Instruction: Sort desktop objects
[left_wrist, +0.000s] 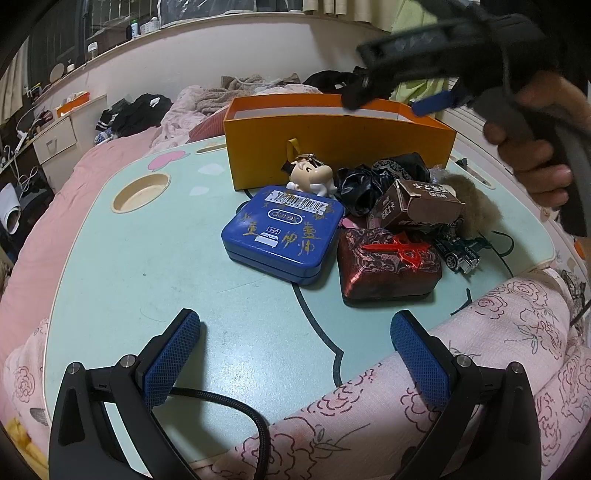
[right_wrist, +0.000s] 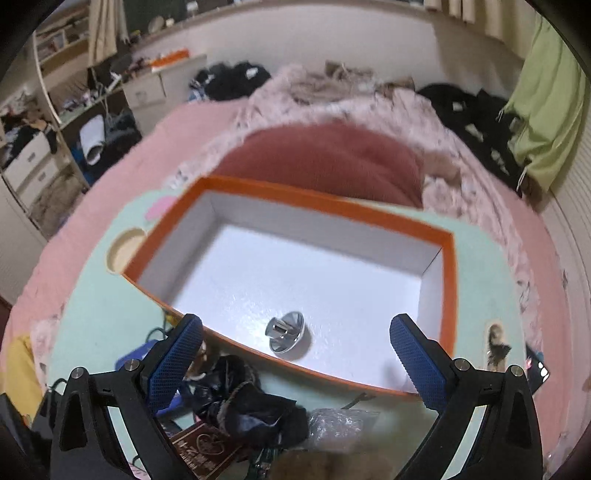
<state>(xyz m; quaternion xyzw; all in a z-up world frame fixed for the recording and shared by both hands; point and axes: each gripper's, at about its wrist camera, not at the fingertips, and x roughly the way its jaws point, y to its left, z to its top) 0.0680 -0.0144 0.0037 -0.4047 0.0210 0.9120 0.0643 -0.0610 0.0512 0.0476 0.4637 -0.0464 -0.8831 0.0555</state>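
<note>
Right gripper (right_wrist: 295, 354) hangs empty, fingers apart, over the orange box (right_wrist: 448, 280) holding a metal knob (right_wrist: 286, 334); left gripper (left_wrist: 295, 354) waits spread wide; next likely grabs the blue tin (left_wrist: 280, 236)

A lived-in bedroom at home: a mint lap table (left_wrist: 129, 266) stands on a bed (left_wrist: 48, 236) spread with pink bedding, with clothes (right_wrist: 232, 83) heaped along its far side. Drawers (left_wrist: 55, 140) and a cluttered shelf (left_wrist: 74, 59) line the wall, curtains (right_wrist: 105, 26) hang above, and a floral-pyjama sleeve (left_wrist: 461, 354) rests on the table.
</note>
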